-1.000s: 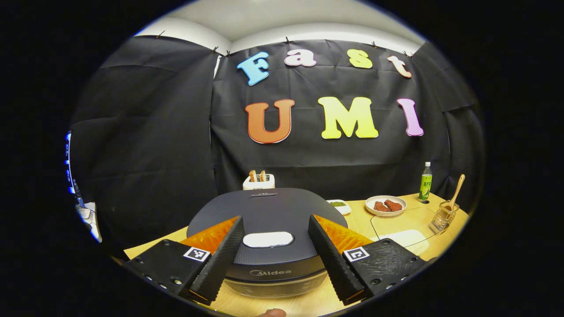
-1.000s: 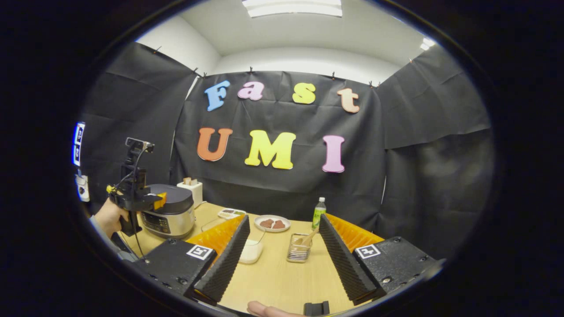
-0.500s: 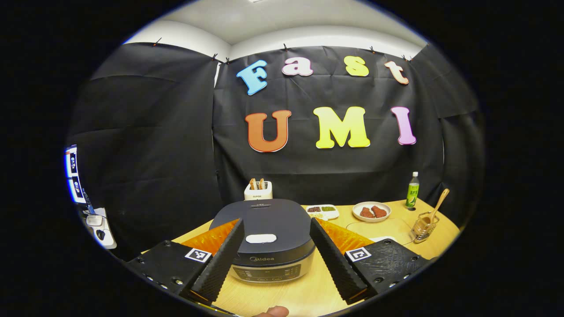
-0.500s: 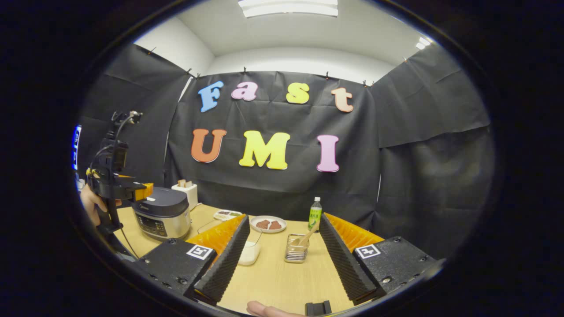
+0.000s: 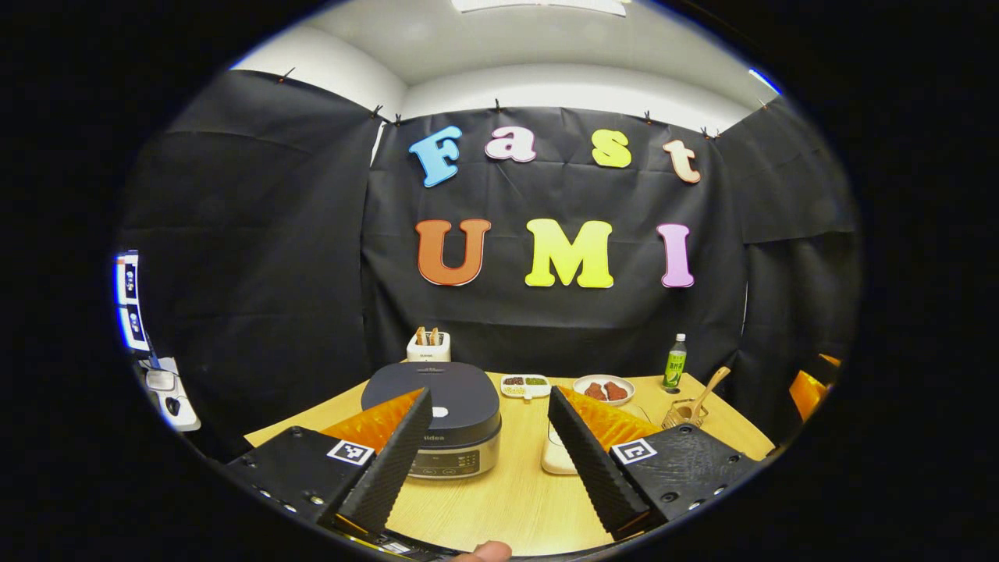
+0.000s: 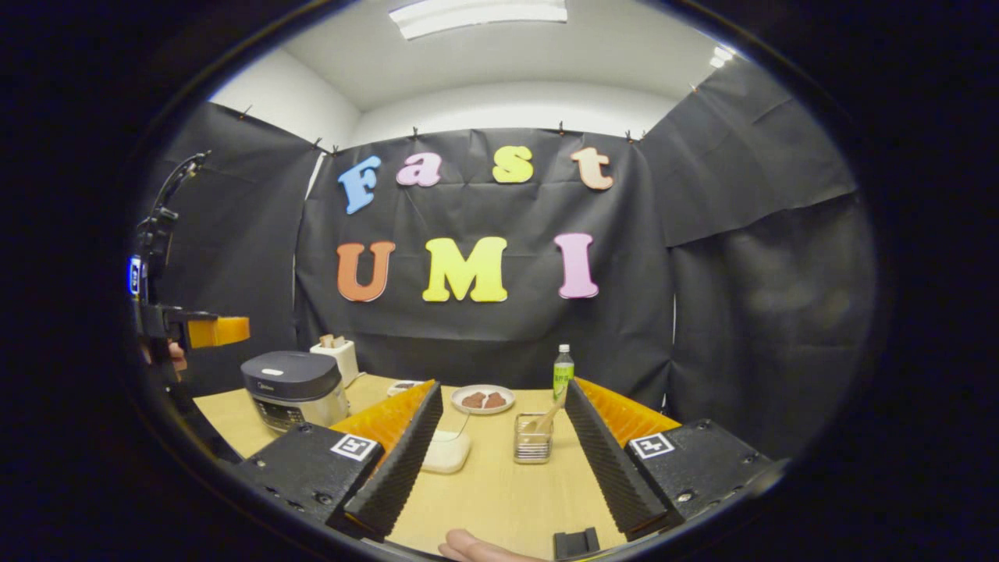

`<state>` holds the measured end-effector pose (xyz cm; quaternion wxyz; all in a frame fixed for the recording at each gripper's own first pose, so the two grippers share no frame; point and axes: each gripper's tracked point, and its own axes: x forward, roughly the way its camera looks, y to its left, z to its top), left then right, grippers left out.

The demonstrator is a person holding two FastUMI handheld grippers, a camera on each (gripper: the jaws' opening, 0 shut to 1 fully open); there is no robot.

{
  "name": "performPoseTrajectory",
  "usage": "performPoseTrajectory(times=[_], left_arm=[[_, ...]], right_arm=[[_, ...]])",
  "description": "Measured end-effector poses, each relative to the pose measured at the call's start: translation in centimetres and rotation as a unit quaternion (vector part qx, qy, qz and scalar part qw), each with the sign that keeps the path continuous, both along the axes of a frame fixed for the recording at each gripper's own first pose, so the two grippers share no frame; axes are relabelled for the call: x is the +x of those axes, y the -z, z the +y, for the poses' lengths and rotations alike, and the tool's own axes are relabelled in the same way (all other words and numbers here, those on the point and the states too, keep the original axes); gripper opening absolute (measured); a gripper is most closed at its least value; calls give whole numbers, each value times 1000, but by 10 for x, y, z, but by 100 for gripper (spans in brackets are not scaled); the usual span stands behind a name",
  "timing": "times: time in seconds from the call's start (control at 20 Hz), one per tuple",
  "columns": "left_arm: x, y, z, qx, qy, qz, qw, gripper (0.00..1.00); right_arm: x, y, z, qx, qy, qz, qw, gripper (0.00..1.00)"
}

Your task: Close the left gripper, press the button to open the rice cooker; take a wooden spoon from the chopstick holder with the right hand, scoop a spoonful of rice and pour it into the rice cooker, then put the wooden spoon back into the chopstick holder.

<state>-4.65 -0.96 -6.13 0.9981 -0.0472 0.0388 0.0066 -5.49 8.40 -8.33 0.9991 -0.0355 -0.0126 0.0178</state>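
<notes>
The dark rice cooker [image 5: 433, 417] stands on the wooden table with its lid down and a white button [image 5: 439, 411] on top. My left gripper [image 5: 489, 394] is open, held back from the cooker and above table height; the right gripper view has it [image 6: 222, 331] raised at the far left. My right gripper [image 6: 502, 388] is open over the table. Between its fingers stands the wire chopstick holder [image 6: 533, 445] with the wooden spoon [image 6: 546, 417] leaning in it. A white rice container [image 6: 446, 451] sits just left of the holder.
A green bottle [image 6: 563, 367], a plate of brown food [image 6: 482, 398] and a small divided dish [image 5: 525, 383] line the back of the table [image 6: 492, 492]. A white toaster [image 5: 428, 346] stands behind the cooker. Black cloth walls close in on every side.
My left gripper has drawn back and up from close over the cooker lid, staying open. The lid is still down. The right gripper has barely moved.
</notes>
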Motion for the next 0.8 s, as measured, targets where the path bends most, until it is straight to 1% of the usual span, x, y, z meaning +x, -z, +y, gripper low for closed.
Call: performPoseTrajectory(times=[0.15, 0.35, 0.45, 0.6, 0.8], left_arm=[[-16, -4, -4, 19, 0, -14, 1000, 95], [-28, -8, -17, 12, 9, -15, 1000, 95], [-37, -13, -20, 14, 10, -29, 999, 94], [-50, -18, -24, 23, 14, -48, 998, 94], [-59, -27, -27, 33, 23, -69, 997, 94]], right_arm=[[-8, -16, -8, 7, 5, -9, 1000, 99], [-17, -32, -19, 25, 6, -20, 999, 99], [-21, -36, -22, 30, 12, -24, 999, 99], [-29, -44, -13, 31, 8, -38, 999, 100], [-41, -47, -1, 17, -6, -46, 999, 100]])
